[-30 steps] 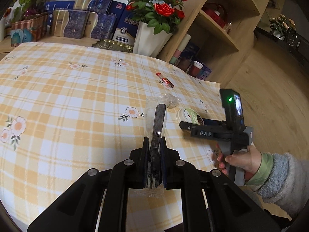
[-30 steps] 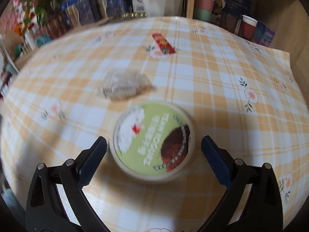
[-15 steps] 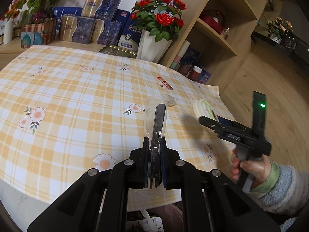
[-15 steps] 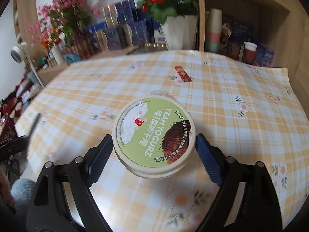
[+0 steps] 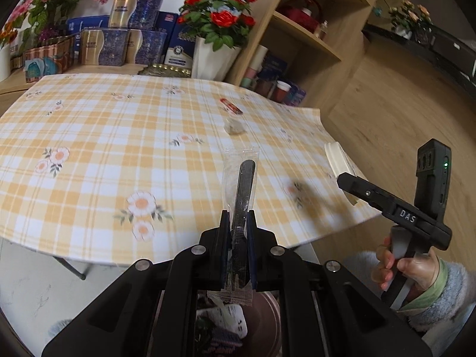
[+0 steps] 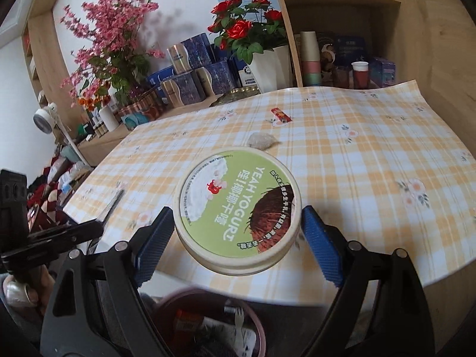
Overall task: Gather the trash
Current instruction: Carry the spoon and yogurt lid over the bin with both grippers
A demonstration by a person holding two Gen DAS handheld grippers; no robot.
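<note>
The left gripper (image 5: 238, 238) is pinching a clear wrapper (image 5: 240, 175) with a black utensil sealed inside, its jaws pressed nearly together, held over the near edge of the table (image 5: 119, 154). The right gripper (image 6: 236, 232) is clamping a round yogurt tub (image 6: 238, 208) by its sides, the blue pads (image 6: 156, 238) having just closed in on it, lifted clear of the table's near edge. A dark red trash bin (image 6: 208, 324) is sitting below, with litter inside. A crumpled plastic scrap (image 6: 261, 141) and a red packet (image 6: 281, 115) are lying toward the far edge.
</note>
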